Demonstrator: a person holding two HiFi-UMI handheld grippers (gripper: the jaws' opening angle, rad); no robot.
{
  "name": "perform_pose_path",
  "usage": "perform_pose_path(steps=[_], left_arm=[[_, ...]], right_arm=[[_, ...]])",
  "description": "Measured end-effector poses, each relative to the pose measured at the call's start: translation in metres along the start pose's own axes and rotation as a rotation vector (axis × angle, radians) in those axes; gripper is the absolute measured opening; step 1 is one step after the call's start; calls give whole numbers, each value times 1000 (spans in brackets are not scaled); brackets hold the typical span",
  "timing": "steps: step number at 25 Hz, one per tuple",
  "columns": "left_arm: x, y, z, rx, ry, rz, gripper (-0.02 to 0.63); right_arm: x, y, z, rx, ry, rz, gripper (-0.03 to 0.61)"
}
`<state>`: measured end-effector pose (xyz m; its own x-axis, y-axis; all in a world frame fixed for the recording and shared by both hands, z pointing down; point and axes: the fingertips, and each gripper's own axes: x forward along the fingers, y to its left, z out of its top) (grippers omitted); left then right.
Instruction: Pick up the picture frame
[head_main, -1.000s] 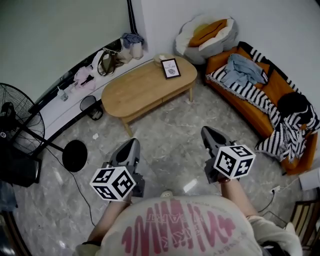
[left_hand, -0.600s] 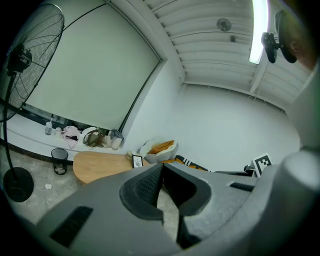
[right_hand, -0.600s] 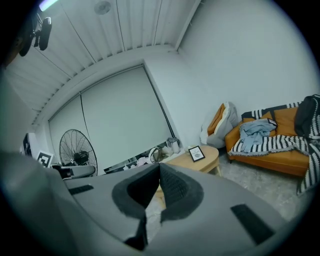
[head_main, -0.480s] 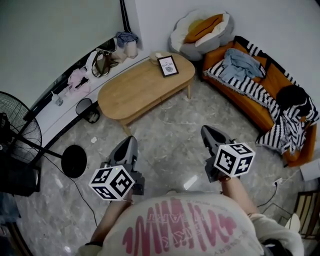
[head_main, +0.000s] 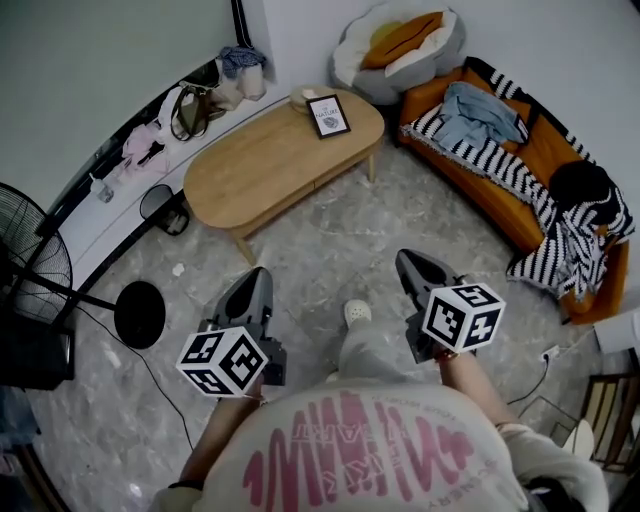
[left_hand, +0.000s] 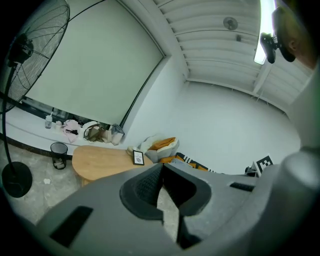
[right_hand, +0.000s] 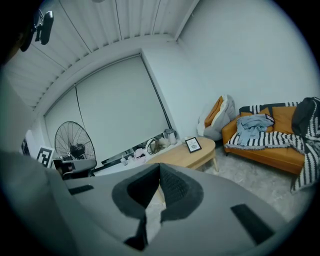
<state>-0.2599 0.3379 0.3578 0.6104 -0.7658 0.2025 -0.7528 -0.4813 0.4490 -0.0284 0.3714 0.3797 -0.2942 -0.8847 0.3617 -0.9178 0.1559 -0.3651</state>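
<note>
Two empty claws, left gripper (head_main: 259, 274) and right gripper (head_main: 404, 260), jaws pressed together on each, picture frame (head_main: 328, 115) well apart, standing on wooden table (head_main: 250, 175)

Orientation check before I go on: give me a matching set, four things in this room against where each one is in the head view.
Things:
1. picture frame
2. sofa
3. pedestal fan
4. waste bin

Places:
A. on the floor by the table's left end
B. at the far end of the wooden table
C. at the left edge of the view
D. on the right, draped with a striped blanket

Pairs: 1-B, 2-D, 3-C, 4-A
</note>
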Motion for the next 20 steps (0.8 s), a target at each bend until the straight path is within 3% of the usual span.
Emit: perform_pose_path(steps=[12, 20], left_arm=[[76, 15, 18, -10, 20, 29, 5], [155, 23, 60, -9, -17, 65, 5]], right_arm=[[77, -41, 36, 23, 33, 43, 6], [142, -80, 93, 25, 39, 81, 6]])
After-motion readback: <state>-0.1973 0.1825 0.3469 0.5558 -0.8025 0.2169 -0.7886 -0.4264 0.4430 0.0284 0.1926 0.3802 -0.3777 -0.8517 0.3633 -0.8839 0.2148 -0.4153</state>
